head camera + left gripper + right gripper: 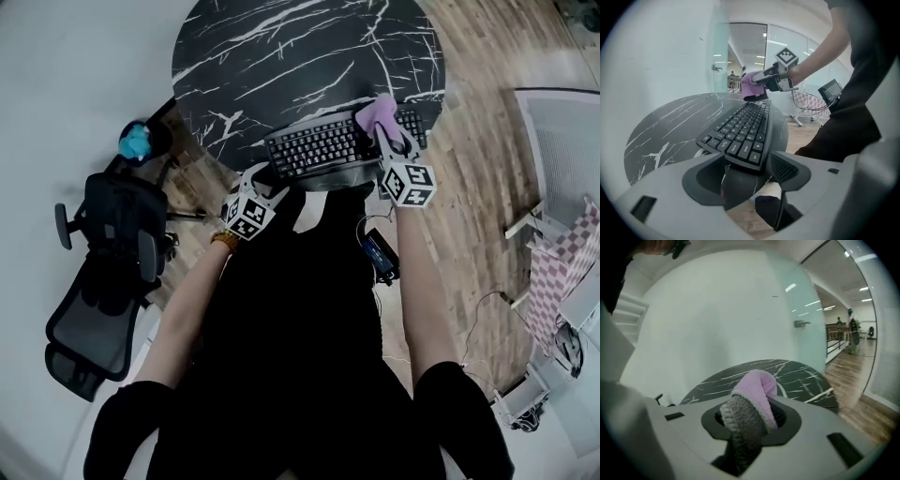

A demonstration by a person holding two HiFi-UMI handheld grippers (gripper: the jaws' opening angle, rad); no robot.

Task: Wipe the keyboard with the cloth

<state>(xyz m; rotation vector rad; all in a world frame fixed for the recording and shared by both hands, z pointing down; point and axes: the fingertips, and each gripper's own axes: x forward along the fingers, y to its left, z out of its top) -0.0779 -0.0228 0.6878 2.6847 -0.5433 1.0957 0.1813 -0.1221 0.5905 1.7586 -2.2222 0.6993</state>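
Observation:
A black keyboard (328, 147) lies along the near edge of a round black marble table (300, 56). My right gripper (386, 131) is shut on a pink and grey cloth (377, 114) and holds it down over the keyboard's right end. The right gripper view shows the cloth (754, 394) bunched between the jaws of that gripper (750, 420). My left gripper (265, 183) is at the keyboard's left end. In the left gripper view it (747, 171) stands open, with the end of the keyboard (740, 129) just ahead of its jaws and the cloth (749, 84) at the far end.
A black office chair (108, 272) stands to the left of the table, with a blue object (136, 141) beside it. A small screen device (380, 253) and cables lie on the wooden floor. A pink checkered seat (562, 272) is at the right. White and glass walls lie behind the table.

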